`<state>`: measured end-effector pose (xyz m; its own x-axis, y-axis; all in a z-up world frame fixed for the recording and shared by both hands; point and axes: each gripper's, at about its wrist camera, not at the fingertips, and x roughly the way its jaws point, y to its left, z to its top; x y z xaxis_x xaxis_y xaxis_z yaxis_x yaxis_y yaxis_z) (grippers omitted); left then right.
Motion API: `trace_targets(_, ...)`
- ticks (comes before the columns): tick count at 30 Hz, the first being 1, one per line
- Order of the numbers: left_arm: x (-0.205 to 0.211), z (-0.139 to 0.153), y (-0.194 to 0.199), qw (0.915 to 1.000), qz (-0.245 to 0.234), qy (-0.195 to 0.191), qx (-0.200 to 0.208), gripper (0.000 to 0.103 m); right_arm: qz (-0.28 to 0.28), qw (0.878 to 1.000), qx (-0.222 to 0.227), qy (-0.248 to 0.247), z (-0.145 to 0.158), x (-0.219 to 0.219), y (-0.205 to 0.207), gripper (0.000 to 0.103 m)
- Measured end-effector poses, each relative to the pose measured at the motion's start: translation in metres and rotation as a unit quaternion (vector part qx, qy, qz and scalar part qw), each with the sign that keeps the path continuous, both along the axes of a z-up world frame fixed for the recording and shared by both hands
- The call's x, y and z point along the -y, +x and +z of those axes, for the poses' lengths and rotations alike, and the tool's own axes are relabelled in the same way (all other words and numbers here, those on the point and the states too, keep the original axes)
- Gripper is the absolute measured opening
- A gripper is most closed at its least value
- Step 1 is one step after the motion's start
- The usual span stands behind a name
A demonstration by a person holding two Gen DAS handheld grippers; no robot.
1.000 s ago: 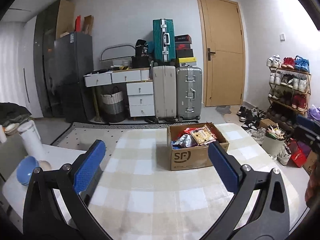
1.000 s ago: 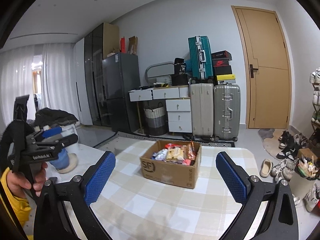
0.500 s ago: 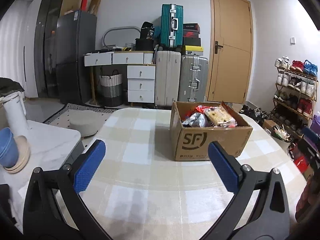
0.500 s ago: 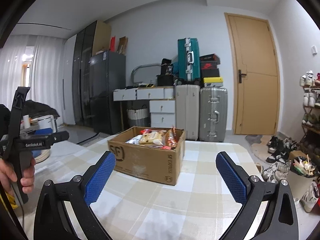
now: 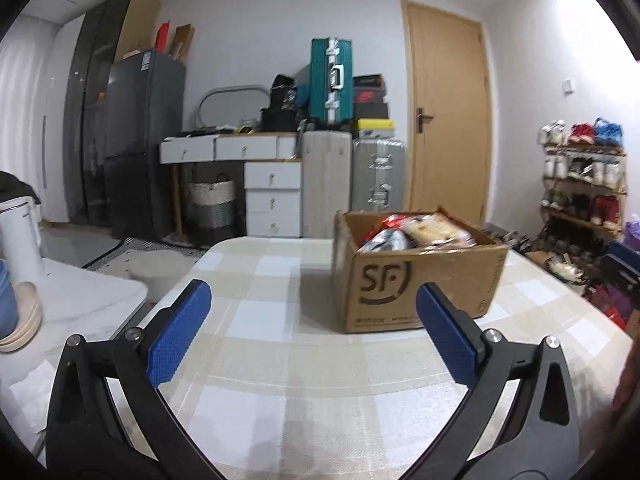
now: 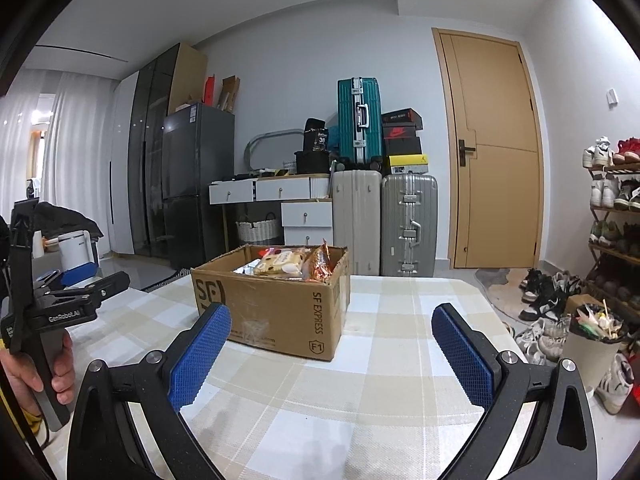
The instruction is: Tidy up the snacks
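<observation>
Both tongs have dropped lower and drawn nearer the cardboard box [image 5: 420,276] over the past second, the carton now looming larger in each camera.

Left wrist view: the left tongs [image 5: 312,332] hang wide apart above the checked bench [image 5: 280,360], blue pads [image 5: 178,332] gripping nothing and touching nothing. The box, printed with an SF logo, stands on the bench ahead and right of centre, its near face just beyond the right pad. Snack packets [image 5: 416,234] fill it to the brim, silver, red and cream wrappers showing above the rim. A white side table [image 5: 80,304] adjoins the bench's left edge, carrying a blue bowl [image 5: 6,304] on pale plates and a white kettle [image 5: 18,236].

Right wrist view: the right tongs [image 6: 332,352] are likewise spread wide and empty, clear of the bench. The box sits ahead and left of centre, one corner turned toward the camera, behind the left pad [image 6: 198,354]. At the far left a hand [image 6: 36,372] grips the handle of the left tongs, held level with the box's left side. Suitcases [image 6: 384,220] and a shoe rack [image 6: 612,216] stand beyond the bench.
</observation>
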<state>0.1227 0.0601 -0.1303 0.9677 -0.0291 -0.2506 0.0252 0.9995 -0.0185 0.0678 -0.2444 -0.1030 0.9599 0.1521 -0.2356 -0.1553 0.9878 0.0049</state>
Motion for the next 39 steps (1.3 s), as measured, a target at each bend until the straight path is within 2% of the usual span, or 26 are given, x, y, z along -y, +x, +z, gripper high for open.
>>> trace_targets(3,-0.004,-0.004,0.010,0.9998,0.009,-0.008,-0.013,0.102,-0.001,1.000,0.005,-0.001,0.001,0.000,-0.003,0.102)
trace_targets(13,-0.001,-0.004,0.010,1.0000,0.000,0.005,-0.004,0.103,0.002,1.000,0.017,-0.004,0.002,-0.001,-0.009,0.102)
trace_targets(39,0.010,-0.004,0.005,0.9998,-0.005,0.013,-0.011,0.103,0.014,1.000,0.005,0.007,0.000,-0.001,-0.006,0.102)
